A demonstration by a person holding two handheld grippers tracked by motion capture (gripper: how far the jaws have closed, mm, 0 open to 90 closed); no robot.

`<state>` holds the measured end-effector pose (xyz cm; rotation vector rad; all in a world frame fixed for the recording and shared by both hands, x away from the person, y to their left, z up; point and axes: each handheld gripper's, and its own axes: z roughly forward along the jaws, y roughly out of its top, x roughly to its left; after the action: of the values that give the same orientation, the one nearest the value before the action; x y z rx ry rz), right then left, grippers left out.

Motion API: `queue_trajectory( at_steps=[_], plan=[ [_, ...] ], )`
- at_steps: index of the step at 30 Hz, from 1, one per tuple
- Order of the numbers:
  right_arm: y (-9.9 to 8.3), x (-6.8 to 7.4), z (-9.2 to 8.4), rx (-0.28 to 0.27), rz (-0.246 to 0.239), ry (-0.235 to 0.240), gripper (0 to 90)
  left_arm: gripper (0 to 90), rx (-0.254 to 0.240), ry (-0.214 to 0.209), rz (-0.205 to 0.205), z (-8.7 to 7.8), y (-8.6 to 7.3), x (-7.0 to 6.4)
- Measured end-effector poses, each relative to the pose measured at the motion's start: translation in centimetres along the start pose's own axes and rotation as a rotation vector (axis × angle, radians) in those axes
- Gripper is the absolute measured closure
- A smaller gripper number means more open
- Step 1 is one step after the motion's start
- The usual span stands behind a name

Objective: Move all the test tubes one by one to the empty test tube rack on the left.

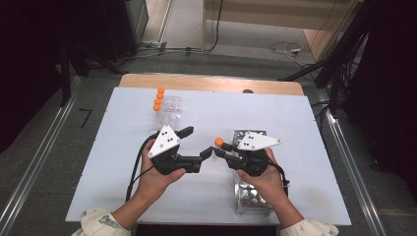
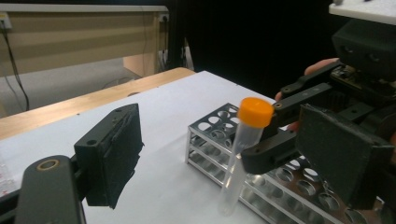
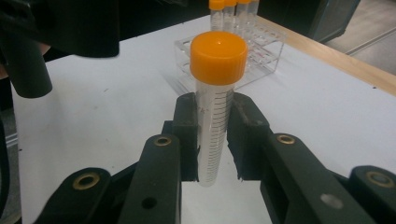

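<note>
Right gripper (image 3: 212,140) clamps a clear tube (image 3: 215,121) with orange cap, upright between its jaws, cap above the pads. Left gripper (image 1: 195,142) jaws wide apart, nothing between them, just beside the tube. Metal rack (image 2: 219,126) under and behind the right gripper. Clear rack (image 1: 172,112) with orange-capped tubes beyond the left gripper.

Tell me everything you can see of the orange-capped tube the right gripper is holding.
The tube is a clear plastic one with printed graduation lines, a rounded bottom and an orange screw cap. It looks empty. It stands near upright, clamped at mid-body between the right gripper's two black jaws, cap above them. It hangs over the white table beside the metal rack, touching neither. The open left gripper sits close by, apart from it.
</note>
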<state>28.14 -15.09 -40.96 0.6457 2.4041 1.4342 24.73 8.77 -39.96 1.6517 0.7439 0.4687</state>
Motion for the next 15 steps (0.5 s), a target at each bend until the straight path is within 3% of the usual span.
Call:
queue_trajectory(
  at_steps=[11,15],
  plan=[
    [0.1,1.0,0.9,0.016,-0.01,0.038,72.1,28.8,0.011,-0.03,0.003,0.5,-0.5,-0.5],
    [0.1,1.4,1.1,0.017,-0.015,0.051,72.0,42.3,0.001,-0.033,0.027,0.6,-0.8,-0.8]
  ],
)
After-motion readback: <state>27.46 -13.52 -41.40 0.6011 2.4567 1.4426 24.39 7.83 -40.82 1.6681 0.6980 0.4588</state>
